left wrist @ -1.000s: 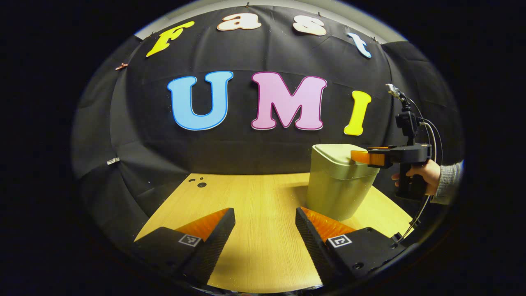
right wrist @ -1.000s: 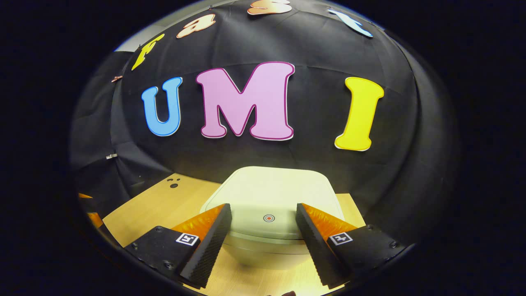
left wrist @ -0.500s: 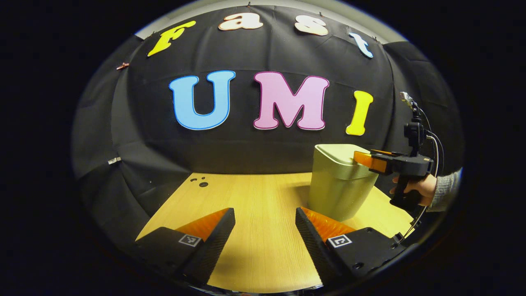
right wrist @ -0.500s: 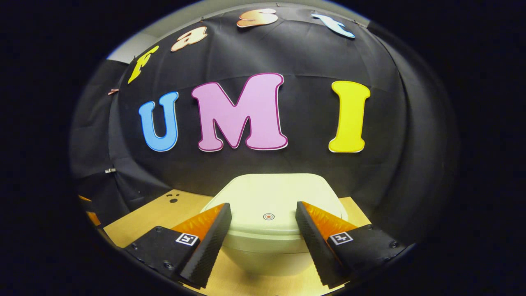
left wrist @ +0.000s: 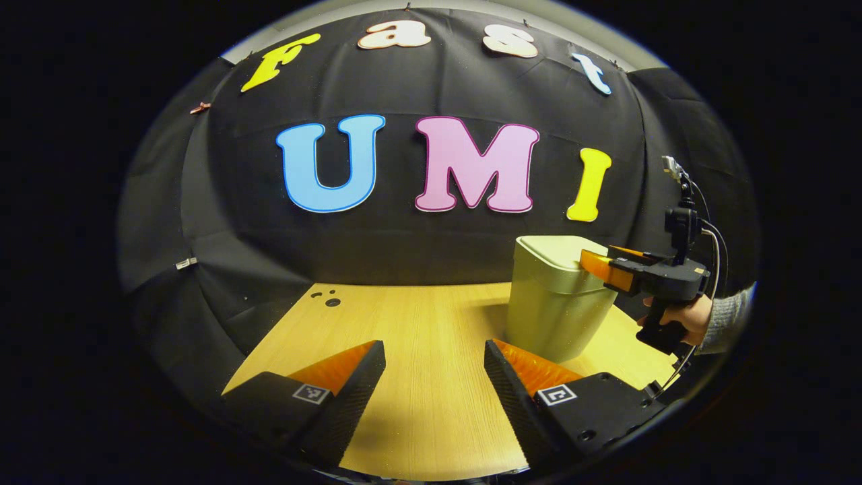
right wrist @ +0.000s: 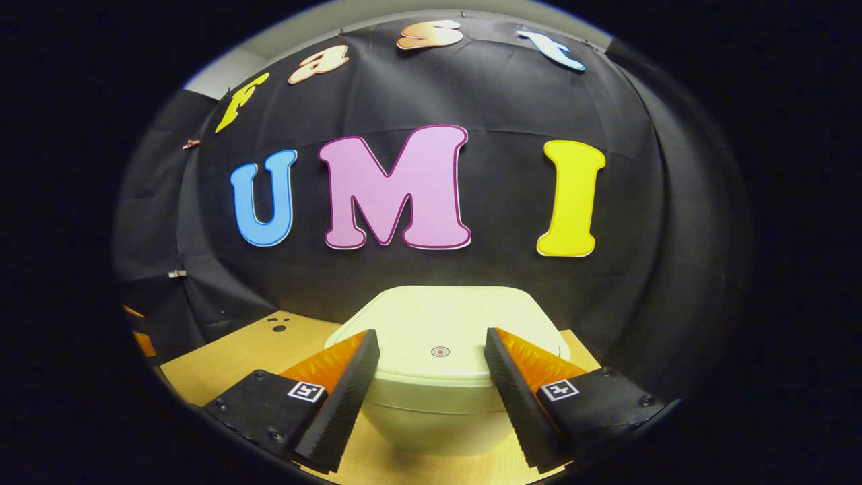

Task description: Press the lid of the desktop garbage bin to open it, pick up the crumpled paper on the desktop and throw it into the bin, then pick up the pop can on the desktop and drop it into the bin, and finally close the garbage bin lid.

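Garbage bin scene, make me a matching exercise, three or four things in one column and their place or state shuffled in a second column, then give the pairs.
Things:
1. bin lid
2. right gripper
3. left gripper
4. small dark holes

Places or states:
A. open above bare tabletop, left of the garbage bin
B. far left part of the tabletop
C. closed, with a small round mark
D. open, at the bin's top edge

Pairs: 1-C, 2-D, 3-A, 4-B

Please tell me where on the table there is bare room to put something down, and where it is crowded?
The widest bare patch of the table lies between the left gripper, the small holes at the far left and the bin. It is crowded at the far right, where the right gripper is at the bin's closed lid and a hand holds it.
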